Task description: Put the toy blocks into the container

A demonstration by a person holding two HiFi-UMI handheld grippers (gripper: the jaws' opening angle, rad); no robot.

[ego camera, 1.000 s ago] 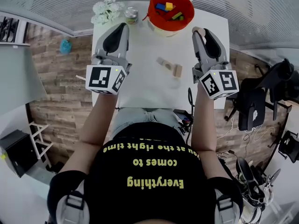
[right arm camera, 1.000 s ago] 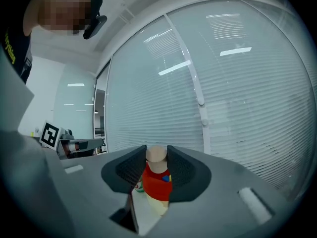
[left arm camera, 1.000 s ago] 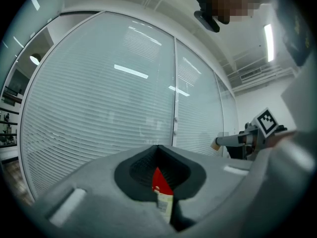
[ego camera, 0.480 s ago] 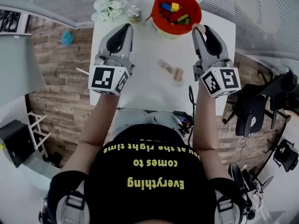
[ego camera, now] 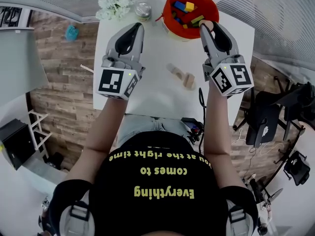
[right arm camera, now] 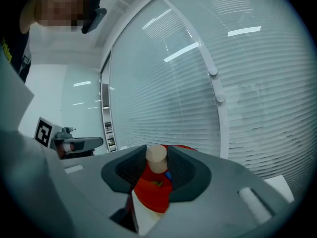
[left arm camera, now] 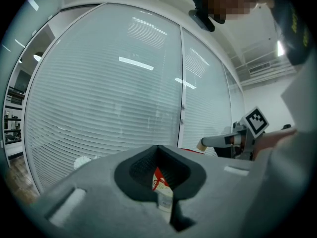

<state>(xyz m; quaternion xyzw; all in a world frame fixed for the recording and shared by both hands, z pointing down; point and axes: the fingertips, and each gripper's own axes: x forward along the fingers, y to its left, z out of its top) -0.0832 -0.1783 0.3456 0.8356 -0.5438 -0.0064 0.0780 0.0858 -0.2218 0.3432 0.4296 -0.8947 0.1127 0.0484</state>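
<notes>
wood-plank floor point(ego camera: 59, 92) all around, seen from above. white desk point(ego camera: 152, 95) in the middle of it. black shirt point(ego camera: 157, 181) with yellow print at the bottom of the head view, both bare forearms reaching out over the desk.

left tool point(ego camera: 136, 27) over the desk's left half, pointing toward the far edge, tips pressed together with nothing in them. through the hollow behind those tips, only a sliver of red and cream.

right tool point(ego camera: 206, 25) over the desk's right half, spread part way and pinching a pale wooden cylinder point(right arm camera: 157, 155) between its tips, round end face up in that tool's own view. held cylinder right at the near right rim of the red container point(ego camera: 167, 11); whether touching that rim, not clear. red wall directly below and beyond it in the right tool's view.

container at the desk's far edge, red above and cream below, with blue, yellow, green and red blocks point(ego camera: 188, 10) lying inside.

white flowers point(ego camera: 114, 5) at the far left corner. small round tin point(ego camera: 143, 10) between flowers and container.

on the bare desk between the two tools, nearer the right one, plain wooden blocks point(ego camera: 189, 80) lying close together, well short of the container.
</notes>
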